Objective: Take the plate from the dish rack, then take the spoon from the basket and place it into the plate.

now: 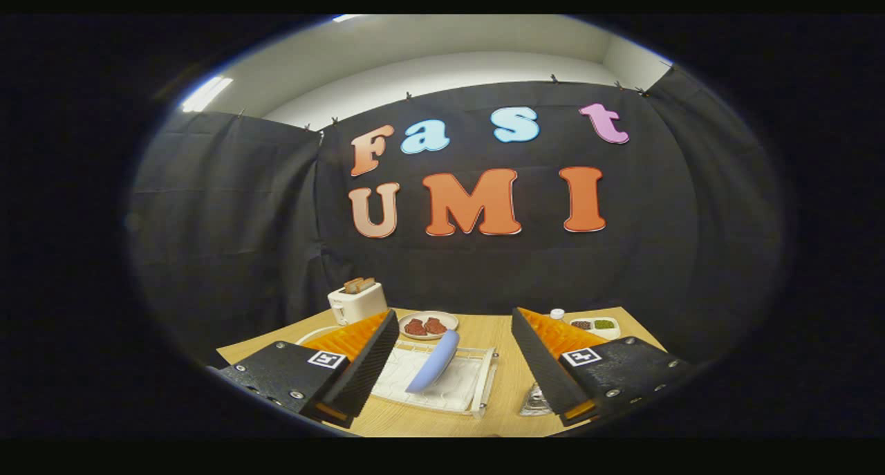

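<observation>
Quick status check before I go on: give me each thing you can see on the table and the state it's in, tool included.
tool: open, fingers spread wide, holding nothing
plate: blue, standing on edge in the rack, between the fingers
dish rack: white, flat on the table, one plate in it
toaster: bread sticking up from the slots
food plate: beyond the rack, two reddish pieces on it
two-part dish: dark and green contents

The gripper has two wedge-shaped fingers, spread wide apart with nothing between them. Each finger's inner face has a woven, carbon-like texture, and its upper face is ribbed. Behind each sits a blocky mount with small silver screws and a square black-and-white marker tag.
</observation>
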Demonstrator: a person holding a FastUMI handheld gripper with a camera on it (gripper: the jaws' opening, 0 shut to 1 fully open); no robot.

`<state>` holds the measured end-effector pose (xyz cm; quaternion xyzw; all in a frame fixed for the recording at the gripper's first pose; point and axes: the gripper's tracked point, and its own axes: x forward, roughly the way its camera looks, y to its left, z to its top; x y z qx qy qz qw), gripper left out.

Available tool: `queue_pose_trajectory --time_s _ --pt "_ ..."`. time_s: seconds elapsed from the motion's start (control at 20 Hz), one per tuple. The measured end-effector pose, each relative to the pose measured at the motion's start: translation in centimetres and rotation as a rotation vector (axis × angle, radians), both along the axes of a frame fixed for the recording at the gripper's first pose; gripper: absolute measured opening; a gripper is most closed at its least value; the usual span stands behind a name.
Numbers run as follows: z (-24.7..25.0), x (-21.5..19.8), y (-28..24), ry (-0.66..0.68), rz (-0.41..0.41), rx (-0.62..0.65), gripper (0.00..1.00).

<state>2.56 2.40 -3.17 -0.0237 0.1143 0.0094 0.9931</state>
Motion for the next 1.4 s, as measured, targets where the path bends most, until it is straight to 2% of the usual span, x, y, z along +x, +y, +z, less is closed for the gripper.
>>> queue_pose_trajectory --time_s 0.1,0.25,0.45,0.65,0.95,1.15,1.25,1.4 --pt "-1.5 1.2 -0.5 0.047 -0.016 -0.041 0.97" --pt "-4.1 3.0 0.5 0.149 0.004 -0.041 0.97" --pt "-7.6 4.6 0.8 0.263 -0.018 -0.04 0.98" --pt "-11.4 5.2 2.3 0.407 0.007 -0.007 0.98" --pt "-14.0 6.5 3.3 0.61 0.035 -0.012 0.97" --pt "-16.7 7.1 3.0 0.777 0.016 0.014 0.89" --pt "-17.3 7.6 2.7 0.823 -0.014 0.029 0.81" --pt "-18.4 7.9 2.8 0.881 -0.029 -0.013 0.64"
